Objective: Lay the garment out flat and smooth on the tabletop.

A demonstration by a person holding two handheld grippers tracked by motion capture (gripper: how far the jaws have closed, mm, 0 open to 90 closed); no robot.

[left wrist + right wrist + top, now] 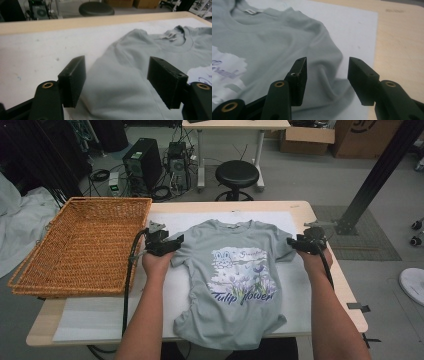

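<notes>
On the white mat (90, 320), a grey T-shirt (240, 285) is laid flat, printed side up. At its sleeves, the left gripper (176, 240) and right gripper (291, 241) are held spread, gripping nothing. A shallow pinch could let fabric slip.

Passage along the counter's (300, 210) left side is blocked by the wicker basket (85, 245); bare mat (125, 320) is left beside the T-shirt (235, 280).

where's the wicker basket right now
In the high view the wicker basket sits on the table's left end, just left of the left gripper and the grey T-shirt.
</notes>
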